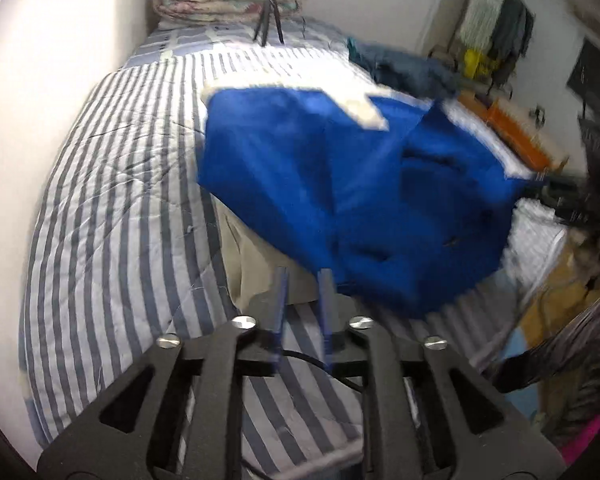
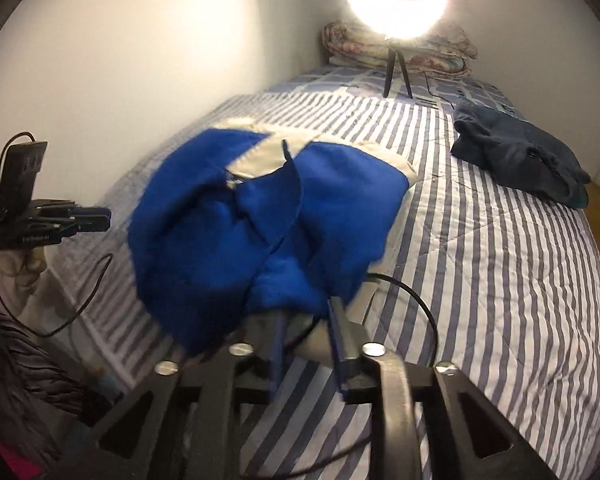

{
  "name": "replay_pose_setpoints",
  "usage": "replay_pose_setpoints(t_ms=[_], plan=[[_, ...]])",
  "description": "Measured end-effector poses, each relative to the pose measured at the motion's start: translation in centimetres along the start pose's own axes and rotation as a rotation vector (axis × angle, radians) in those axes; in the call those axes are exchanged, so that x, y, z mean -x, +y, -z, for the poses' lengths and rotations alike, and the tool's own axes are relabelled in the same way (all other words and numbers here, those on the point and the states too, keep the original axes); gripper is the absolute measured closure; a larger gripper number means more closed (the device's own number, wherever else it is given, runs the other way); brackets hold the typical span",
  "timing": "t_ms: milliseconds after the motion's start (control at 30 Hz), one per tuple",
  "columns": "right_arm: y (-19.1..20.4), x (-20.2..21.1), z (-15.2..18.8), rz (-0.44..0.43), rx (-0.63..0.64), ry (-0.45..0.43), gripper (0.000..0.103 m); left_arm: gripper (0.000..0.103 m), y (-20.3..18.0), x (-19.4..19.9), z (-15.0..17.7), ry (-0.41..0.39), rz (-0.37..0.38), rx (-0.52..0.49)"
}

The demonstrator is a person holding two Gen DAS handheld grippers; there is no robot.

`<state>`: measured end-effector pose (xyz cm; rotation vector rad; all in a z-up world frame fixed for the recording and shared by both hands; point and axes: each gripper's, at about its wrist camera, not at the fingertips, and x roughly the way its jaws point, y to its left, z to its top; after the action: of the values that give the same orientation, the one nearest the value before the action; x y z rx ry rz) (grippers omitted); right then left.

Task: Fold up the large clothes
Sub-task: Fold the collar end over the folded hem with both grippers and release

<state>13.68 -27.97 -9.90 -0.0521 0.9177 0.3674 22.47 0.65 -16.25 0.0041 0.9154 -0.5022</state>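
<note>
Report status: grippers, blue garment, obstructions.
Left gripper and right gripper open, nothing pinched. Blue garment bunched on striped bed, blurred. Dark clothing pile lies apart, not obstructing.

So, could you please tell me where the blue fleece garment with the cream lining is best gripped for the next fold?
Probably take the blue fleece garment by its near hem, coming from the foot of the striped bed. That edge lies bunched just ahead of the right gripper, whose jaws stand apart.
</note>
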Motion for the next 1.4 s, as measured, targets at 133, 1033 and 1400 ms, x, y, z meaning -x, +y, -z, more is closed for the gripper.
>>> replay_pose_setpoints(t_ms=[133,1033,1400], plan=[[-0.9,0.9,0.4,-0.026,-0.056,-0.014,0.065,0.044,1.9,2.0,-0.8,-0.079,0.060,0.132],[-5.1,-6.6,3.7,-0.308,-0.562,0.133,0.094,0.103,7.9,-4.2,0.7,0.084,0.187,0.501],[2.5,10.3,0.4,0.023,-0.057,-0.039,0.062,0.102,2.9,9.1,-1.5,-0.130,0.151,0.298]])
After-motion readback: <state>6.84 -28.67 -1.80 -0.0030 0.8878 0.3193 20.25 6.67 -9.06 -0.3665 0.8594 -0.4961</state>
